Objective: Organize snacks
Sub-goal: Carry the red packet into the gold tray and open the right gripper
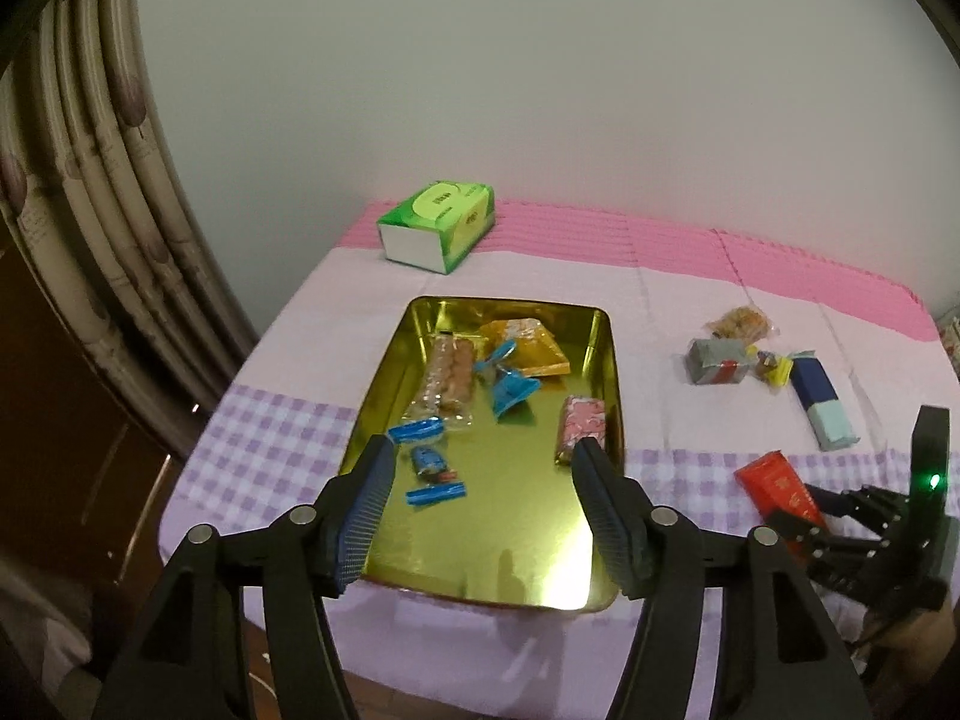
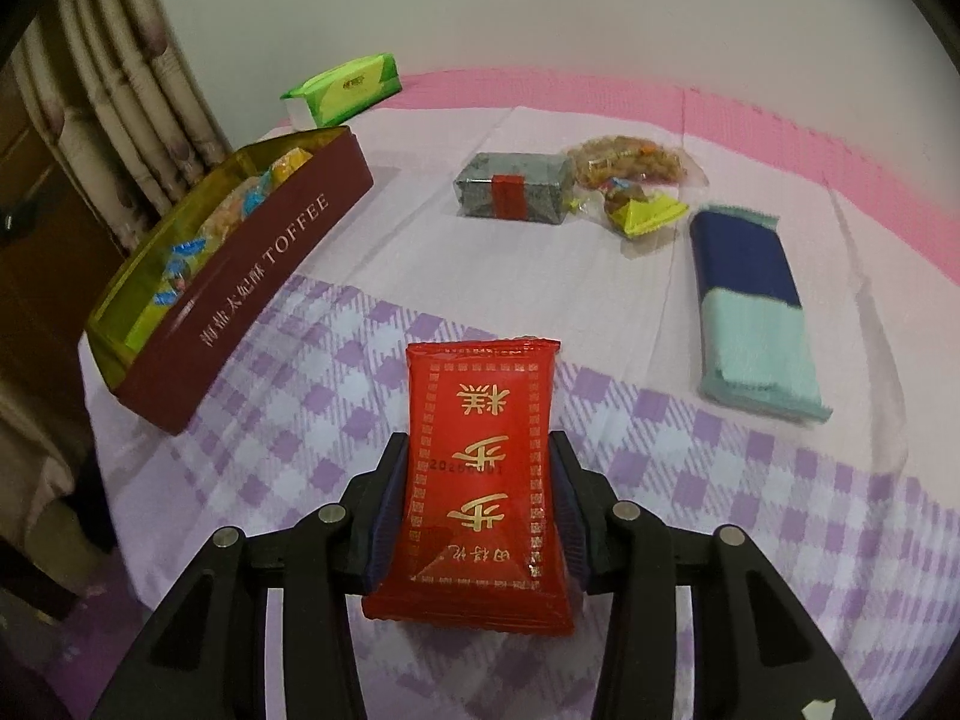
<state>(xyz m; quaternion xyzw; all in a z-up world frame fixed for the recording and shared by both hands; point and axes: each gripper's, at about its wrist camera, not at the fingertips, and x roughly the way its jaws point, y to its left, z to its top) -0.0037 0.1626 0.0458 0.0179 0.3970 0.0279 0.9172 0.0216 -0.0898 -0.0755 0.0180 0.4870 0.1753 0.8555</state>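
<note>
The task is looking a little past halfway. The gold-lined rectangular toffee tin [image 1: 420, 564] is already holding several snacks: blue-wrapped candies, a clear sleeve of round biscuits, an orange packet and a pink wrapped bar. The right tool [image 2: 479, 495] is gripping a red foil packet with gold lettering [image 2: 480, 480], its jaws pressing on both long edges. The left tool [image 1: 483, 504] is hovering spread and empty over the tin's near end. At 2 o'clock from the tin, a grey block with a red band [image 1: 717, 362], a clear bag of mixed sweets [image 1: 741, 324] and a navy-and-mint packet [image 1: 821, 405] are waiting on the checked cloth-covered surface [image 1: 276, 438].
</note>
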